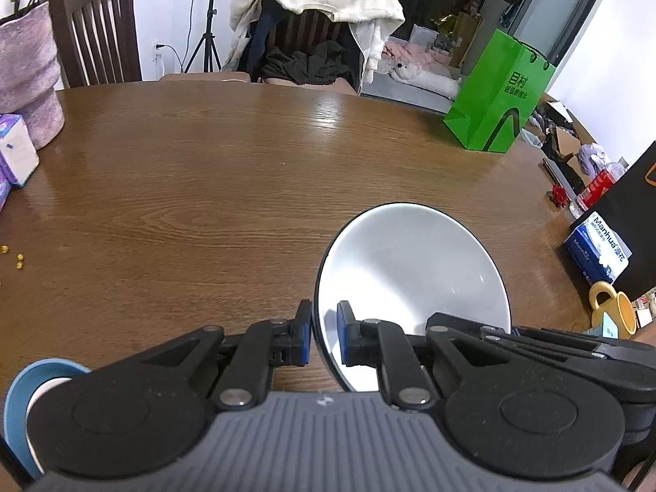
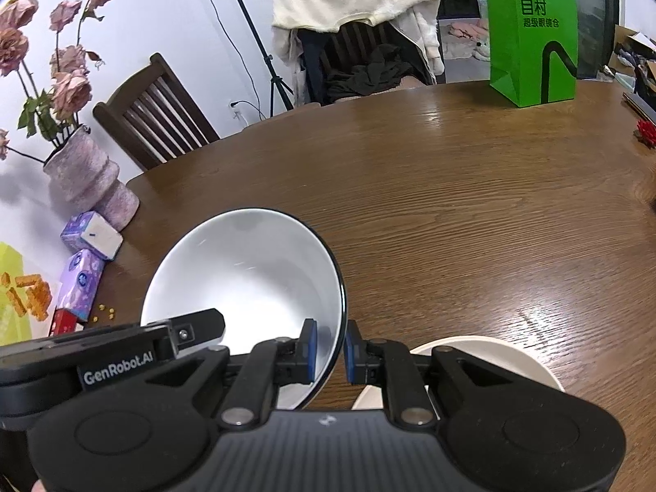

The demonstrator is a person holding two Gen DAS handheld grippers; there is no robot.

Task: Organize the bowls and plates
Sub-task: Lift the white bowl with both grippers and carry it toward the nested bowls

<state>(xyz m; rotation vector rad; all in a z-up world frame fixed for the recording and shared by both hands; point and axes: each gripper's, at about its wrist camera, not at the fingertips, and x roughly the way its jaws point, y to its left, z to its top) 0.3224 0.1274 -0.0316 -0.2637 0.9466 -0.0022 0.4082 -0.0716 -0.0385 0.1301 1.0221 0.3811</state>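
Grippers hold one round white bowl with a thin dark rim (image 1: 414,274) above the brown wooden worktop (image 1: 229,172) — left gripper (image 1: 324,336) pinches its left rim, right gripper (image 2: 331,352) pinches its right rim. A white plate (image 2: 512,356) lies just beside the right gripper.

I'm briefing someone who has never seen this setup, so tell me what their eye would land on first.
A white bowl with a dark rim, pinched on opposite edges by the left gripper and the right gripper, sits low in the middle of both views over the brown wooden table. Next comes the bright green paper bag standing at the table's far edge. Then the faded pink roses in a purple vase at the far left.
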